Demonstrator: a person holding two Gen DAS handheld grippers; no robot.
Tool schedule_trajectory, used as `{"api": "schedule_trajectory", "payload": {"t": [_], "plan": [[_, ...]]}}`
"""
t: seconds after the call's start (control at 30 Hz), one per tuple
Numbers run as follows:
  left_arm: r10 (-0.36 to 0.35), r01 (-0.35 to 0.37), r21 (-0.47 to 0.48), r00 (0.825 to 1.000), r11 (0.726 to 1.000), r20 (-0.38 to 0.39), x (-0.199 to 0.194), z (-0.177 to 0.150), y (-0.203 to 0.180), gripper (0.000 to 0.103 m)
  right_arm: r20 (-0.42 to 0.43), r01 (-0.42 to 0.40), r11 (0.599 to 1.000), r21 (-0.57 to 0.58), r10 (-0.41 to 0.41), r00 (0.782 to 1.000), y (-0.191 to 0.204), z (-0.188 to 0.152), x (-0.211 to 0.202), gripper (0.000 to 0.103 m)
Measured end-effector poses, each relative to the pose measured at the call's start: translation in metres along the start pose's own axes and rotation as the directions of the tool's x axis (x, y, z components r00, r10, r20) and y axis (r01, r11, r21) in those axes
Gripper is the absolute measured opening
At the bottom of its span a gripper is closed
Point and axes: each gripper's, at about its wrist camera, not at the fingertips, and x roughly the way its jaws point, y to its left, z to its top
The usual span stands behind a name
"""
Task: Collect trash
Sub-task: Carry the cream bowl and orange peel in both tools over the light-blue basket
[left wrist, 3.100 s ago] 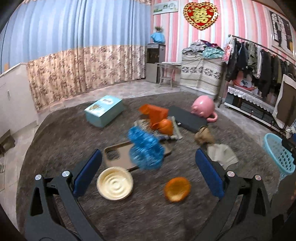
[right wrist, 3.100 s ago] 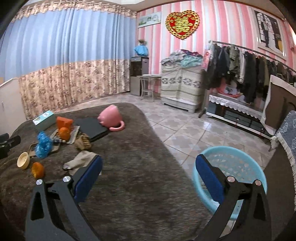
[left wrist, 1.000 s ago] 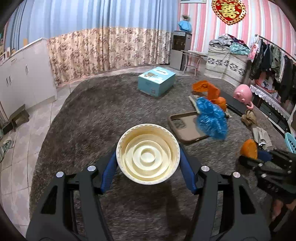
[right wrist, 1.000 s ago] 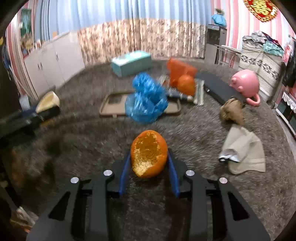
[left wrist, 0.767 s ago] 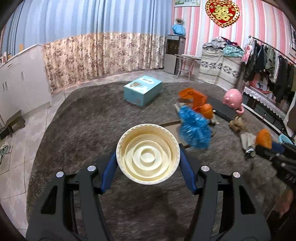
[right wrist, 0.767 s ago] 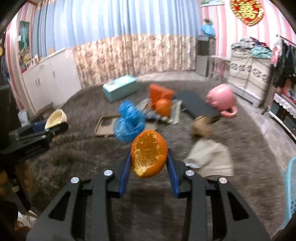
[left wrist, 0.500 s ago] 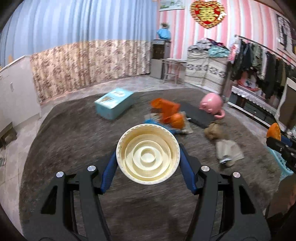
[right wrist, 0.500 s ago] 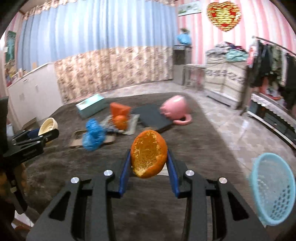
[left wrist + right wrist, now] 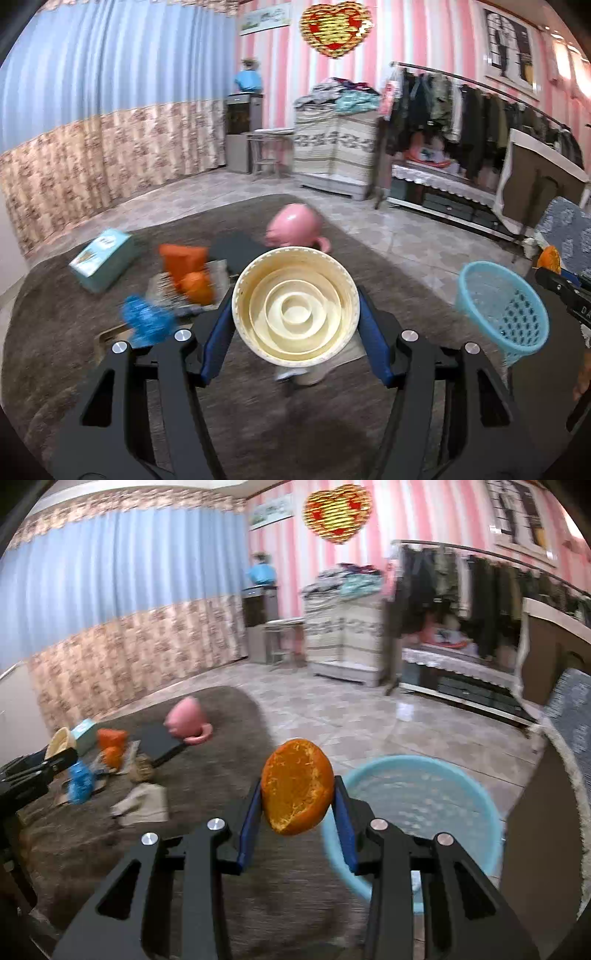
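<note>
Orange peel point(image 9: 296, 787) sits clamped in right fingers point(image 9: 341, 818); left fingers point(image 9: 221, 334) grip what looks like a cream lid point(image 9: 295, 310).

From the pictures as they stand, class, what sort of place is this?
Most likely a lived-in room of a home: a clothes rack hung with coats, long blue curtains, and a brown carpet strewn with household things.

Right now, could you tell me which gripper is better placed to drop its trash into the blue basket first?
The right gripper: its orange peel sits just beside the blue basket rim. The left gripper, holding the cream cup, looks farther off.
</note>
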Motion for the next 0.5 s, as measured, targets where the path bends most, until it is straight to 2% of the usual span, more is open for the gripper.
{"api": "schedule_trajectory", "payload": {"t": [0.23, 0.5], "plan": [[-0.086, 0.086, 0.060, 0.996, 0.995, 0.005, 0.020, 0.011, -0.062, 0.061, 0.021, 0.116, 0.992, 0.056, -0.118, 0.993, -0.054, -0.004, -0.009, 0.037], [-0.173, 0.171, 0.120, 0.985, 0.978, 0.006, 0.040, 0.022, -0.124, 0.061, 0.005, 0.177, 0.979, 0.098, -0.178, 0.984, -0.086, -0.013, -0.007, 0.037]]}}
